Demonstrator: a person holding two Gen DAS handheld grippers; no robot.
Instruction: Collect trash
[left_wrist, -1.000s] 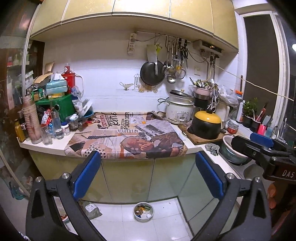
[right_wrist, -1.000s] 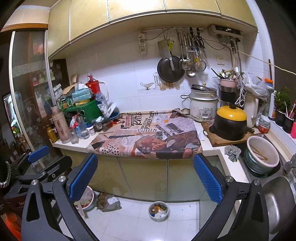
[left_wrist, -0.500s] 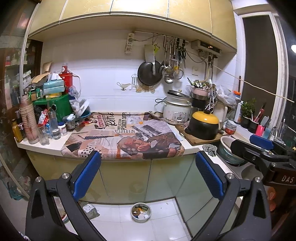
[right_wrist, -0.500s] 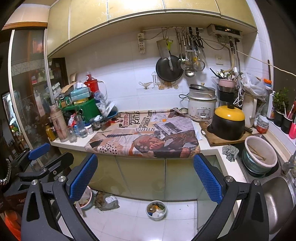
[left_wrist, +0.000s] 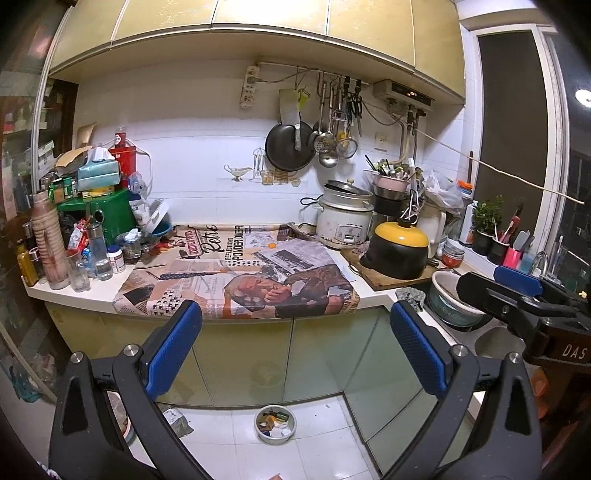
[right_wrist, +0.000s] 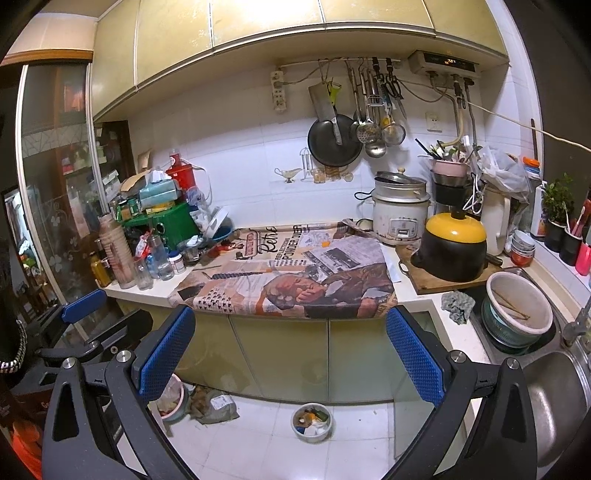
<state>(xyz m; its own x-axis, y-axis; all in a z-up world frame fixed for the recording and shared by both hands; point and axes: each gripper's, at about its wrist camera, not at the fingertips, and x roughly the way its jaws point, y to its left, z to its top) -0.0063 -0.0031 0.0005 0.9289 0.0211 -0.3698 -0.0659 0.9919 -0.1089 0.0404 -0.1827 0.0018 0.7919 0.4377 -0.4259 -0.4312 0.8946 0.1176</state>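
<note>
Bowl (right_wrist: 311, 422) on floor, scraps inside; crumpled bag (right_wrist: 214, 402) nearby.

Floor bowl (right_wrist: 312, 422) contents too small to identify, perhaps scraps; sink (right_wrist: 554, 402) edge-cropped.

Both tools share one build. The left gripper (left_wrist: 295, 343) has matte black angular arms with triangular cutouts, silver round-headed screws at the joints, and blue textured pads (left_wrist: 171, 347) lining the inner faces of its fingers. The right gripper (right_wrist: 290, 349) looks identical; seen from the left wrist, its black body carries white lettering reading "DAS", possibly part of a longer word cut off at the edge.
</note>
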